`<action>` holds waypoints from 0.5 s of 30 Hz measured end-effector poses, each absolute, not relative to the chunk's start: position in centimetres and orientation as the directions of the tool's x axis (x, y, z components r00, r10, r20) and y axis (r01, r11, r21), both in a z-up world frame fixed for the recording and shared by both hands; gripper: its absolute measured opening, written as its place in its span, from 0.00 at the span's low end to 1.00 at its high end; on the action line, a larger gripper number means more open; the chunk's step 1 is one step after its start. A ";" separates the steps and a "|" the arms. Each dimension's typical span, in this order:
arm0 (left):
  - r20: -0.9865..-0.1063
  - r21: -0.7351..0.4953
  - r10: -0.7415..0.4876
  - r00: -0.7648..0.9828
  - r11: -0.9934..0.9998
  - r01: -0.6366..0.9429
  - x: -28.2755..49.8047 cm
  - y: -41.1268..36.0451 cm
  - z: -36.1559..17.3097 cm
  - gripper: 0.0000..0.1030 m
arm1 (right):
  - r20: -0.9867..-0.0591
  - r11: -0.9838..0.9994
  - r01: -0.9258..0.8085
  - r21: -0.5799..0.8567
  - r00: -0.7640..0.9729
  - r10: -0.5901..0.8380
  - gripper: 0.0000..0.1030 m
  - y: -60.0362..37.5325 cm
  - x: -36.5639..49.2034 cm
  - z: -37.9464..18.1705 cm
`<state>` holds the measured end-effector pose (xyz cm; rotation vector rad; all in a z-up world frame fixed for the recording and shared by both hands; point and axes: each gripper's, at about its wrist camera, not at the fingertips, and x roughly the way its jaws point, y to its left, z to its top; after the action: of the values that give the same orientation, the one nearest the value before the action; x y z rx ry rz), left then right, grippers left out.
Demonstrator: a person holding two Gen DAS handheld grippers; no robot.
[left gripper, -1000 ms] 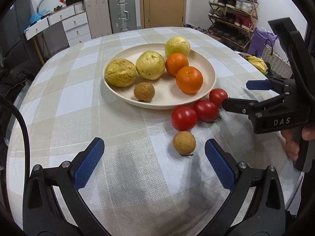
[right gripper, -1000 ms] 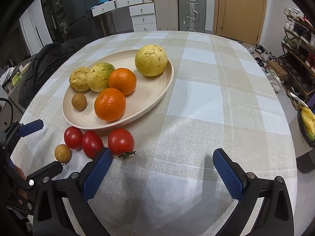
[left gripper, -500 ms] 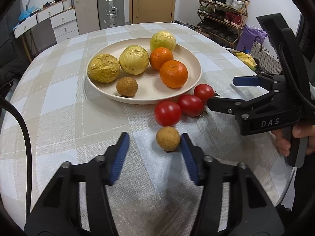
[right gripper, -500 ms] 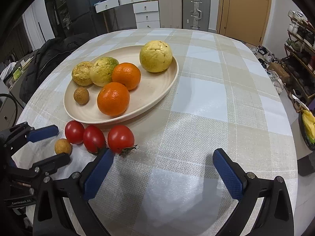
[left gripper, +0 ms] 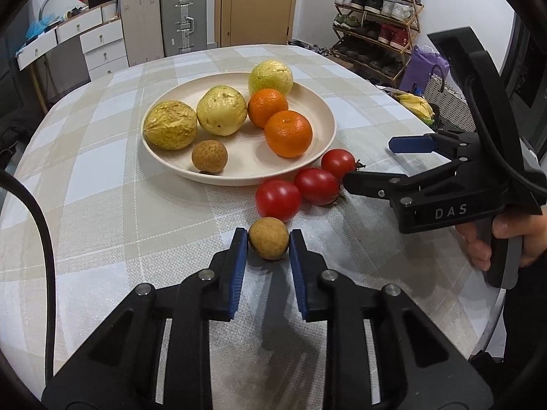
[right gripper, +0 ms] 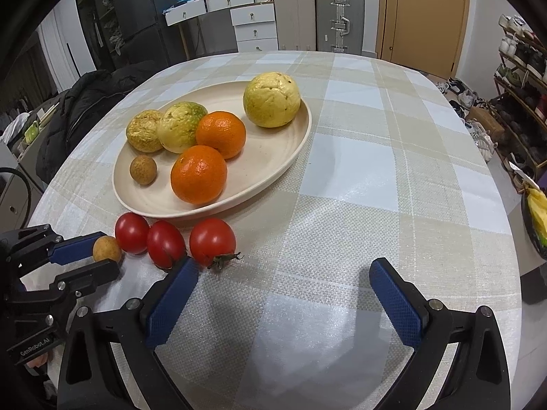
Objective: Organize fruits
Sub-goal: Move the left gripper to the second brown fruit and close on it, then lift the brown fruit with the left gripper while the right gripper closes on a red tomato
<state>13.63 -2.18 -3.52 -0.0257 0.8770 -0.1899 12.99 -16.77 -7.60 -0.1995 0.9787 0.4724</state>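
A small brown longan (left gripper: 268,242) lies on the checked tablecloth just in front of three red tomatoes (left gripper: 278,200). My left gripper (left gripper: 268,237) is shut on it, one blue pad against each side; the right wrist view shows the same grip on the longan (right gripper: 106,248). The cream plate (left gripper: 321,143) beyond holds two oranges (left gripper: 288,133), three yellow fruits (left gripper: 221,110) and a second longan (left gripper: 209,156). My right gripper (right gripper: 283,268) stands open over bare cloth, its left finger close to the nearest tomato (right gripper: 212,242).
The round table drops away on every side. A person's hand (left gripper: 512,239) holds the right gripper's handle. Off the table stand a shoe rack (left gripper: 376,34), suitcases (left gripper: 181,20), a basket with bananas (left gripper: 415,104) and a dark jacket (right gripper: 78,109).
My left gripper's jaws went from wide open to shut on the longan, tilting a little. The right gripper stayed where it was, still open.
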 end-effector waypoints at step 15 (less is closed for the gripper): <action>-0.757 -0.105 -0.173 0.630 0.984 0.143 13.5 -1.7 -3.2 0.21 | -0.797 0.819 -0.552 0.154 0.421 0.433 0.50 -15.7 11.9 -6.9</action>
<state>13.54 -1.71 -3.22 -0.0363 0.8709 -0.1808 11.88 -15.74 -6.90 -0.1391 0.9541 0.6199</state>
